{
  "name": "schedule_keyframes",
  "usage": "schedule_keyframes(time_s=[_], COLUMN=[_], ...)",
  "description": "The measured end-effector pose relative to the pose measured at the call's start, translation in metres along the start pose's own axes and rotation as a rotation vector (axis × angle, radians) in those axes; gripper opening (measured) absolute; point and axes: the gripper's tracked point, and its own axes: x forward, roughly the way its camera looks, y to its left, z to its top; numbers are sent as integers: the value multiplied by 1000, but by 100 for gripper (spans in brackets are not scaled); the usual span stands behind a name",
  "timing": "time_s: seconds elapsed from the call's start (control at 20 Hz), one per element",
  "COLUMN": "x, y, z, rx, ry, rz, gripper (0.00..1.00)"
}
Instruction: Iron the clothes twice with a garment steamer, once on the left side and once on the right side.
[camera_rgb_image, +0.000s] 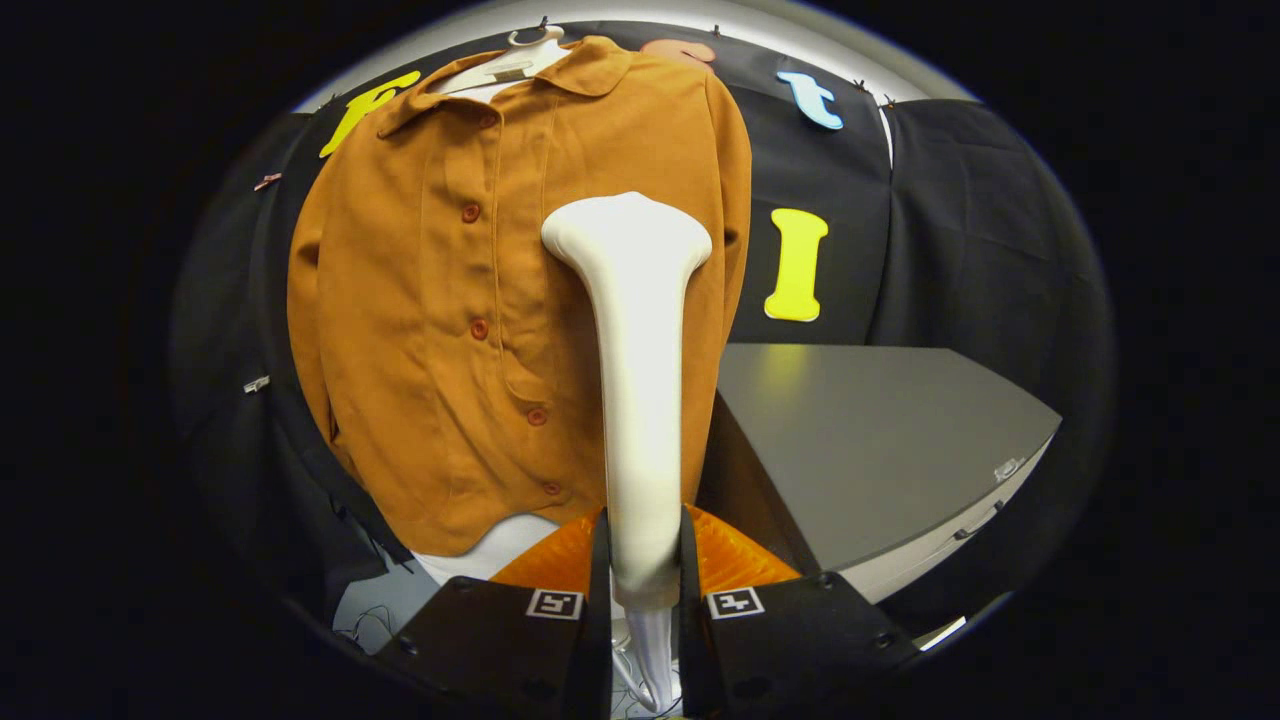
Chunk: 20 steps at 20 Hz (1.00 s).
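An orange-brown buttoned shirt (450, 300) hangs on a white hanger (520, 55) against the booth wall. A white garment steamer (640, 380) stands upright between my fingers, its handle clamped low down. My gripper (645, 570) is shut on that handle. The steamer's wide head (627, 235) is over the shirt's right half, level with its upper buttons. I cannot tell whether the head touches the cloth. A white hose (650, 660) drops from the handle below the fingers.
A grey table (860, 450) stands to the right of the shirt, its near corner close behind the steamer. Under the shirt hem I see a white base (490, 545) and loose cables (370, 620) on the floor.
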Motion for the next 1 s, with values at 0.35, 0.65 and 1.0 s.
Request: schedule_keyframes(time_s=[0.35,0.65,1.0], x=[-10,-35,-74], y=[4,2,-7], z=[-40,-56,-49], rx=[1,17,37], ry=[97,150,97], rz=[21,31,26], gripper=[30,30,30])
